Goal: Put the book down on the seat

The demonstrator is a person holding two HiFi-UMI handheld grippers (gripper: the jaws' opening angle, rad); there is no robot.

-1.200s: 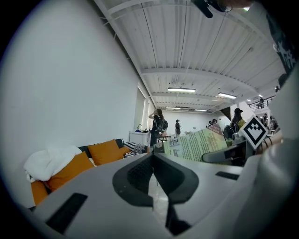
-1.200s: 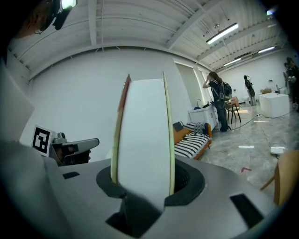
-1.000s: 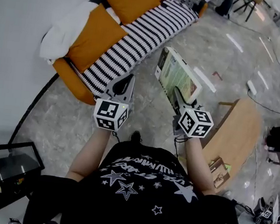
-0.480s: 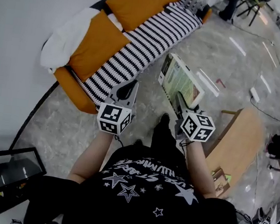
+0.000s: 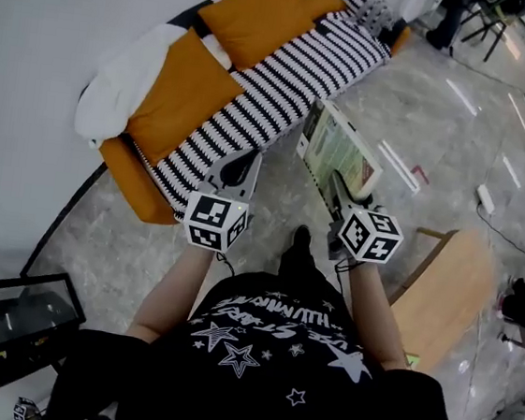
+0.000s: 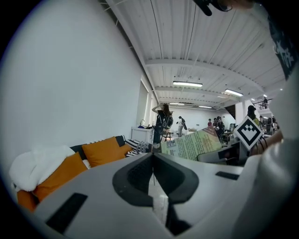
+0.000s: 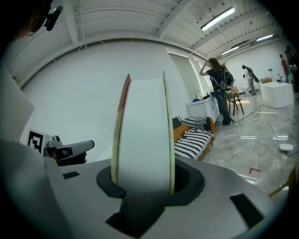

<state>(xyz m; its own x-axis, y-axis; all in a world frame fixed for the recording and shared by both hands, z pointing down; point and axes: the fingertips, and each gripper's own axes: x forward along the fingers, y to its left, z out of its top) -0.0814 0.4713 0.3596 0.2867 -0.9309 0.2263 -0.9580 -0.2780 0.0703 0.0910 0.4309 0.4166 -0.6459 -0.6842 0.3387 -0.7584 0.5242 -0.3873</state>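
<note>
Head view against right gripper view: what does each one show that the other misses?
Only the head view shows the wearer's starry black shirt, the wooden table, the glass case and the green cover of the book. Only the right gripper view shows the book's pale page edge clamped in the right gripper, plus ceiling lights and a person standing far off. Both show the book, the striped sofa with orange cushions, and the left gripper.
</note>
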